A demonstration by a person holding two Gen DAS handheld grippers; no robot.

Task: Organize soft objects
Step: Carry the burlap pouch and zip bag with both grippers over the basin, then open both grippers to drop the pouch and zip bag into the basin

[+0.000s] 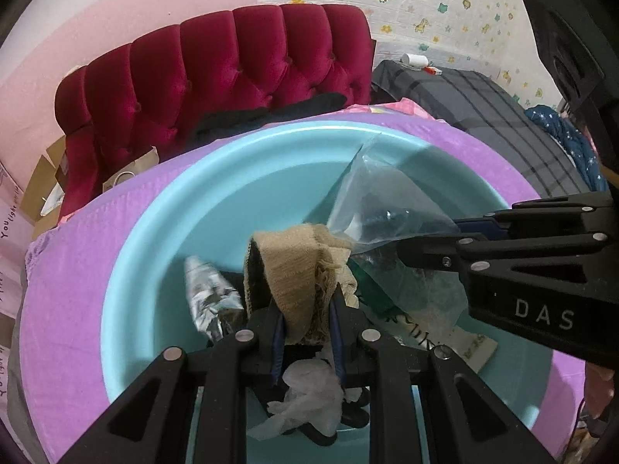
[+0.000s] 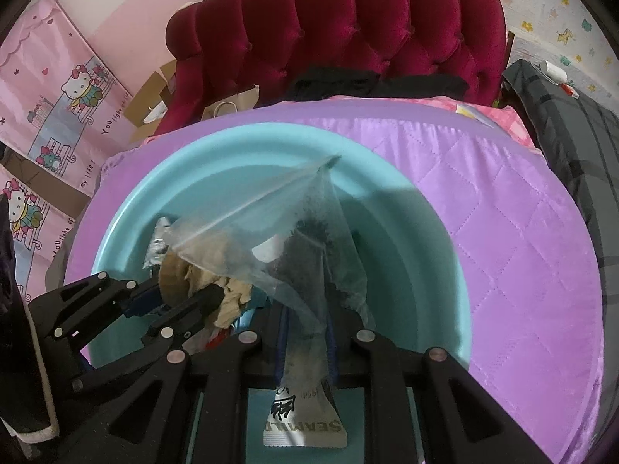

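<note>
Over a light-blue basin (image 1: 162, 232), the left gripper (image 1: 305, 309) pinches a beige knit cloth (image 1: 294, 266) and the right gripper (image 2: 305, 309) pinches a clear plastic bag (image 2: 294, 232); lifting each slowly, well apart, should avoid tangling.

A tan knitted cloth (image 1: 298, 270), frayed at one edge, is pinched upright between the fingers of the left gripper (image 1: 307, 309) above a light blue plastic basin (image 1: 162, 208). Beside it, a clear plastic bag (image 2: 294, 232) with dark contents rises, clamped in the right gripper (image 2: 307, 324). A crumpled silver foil pouch (image 1: 211, 294) and white plastic film (image 1: 309, 398) lie in the basin.
</note>
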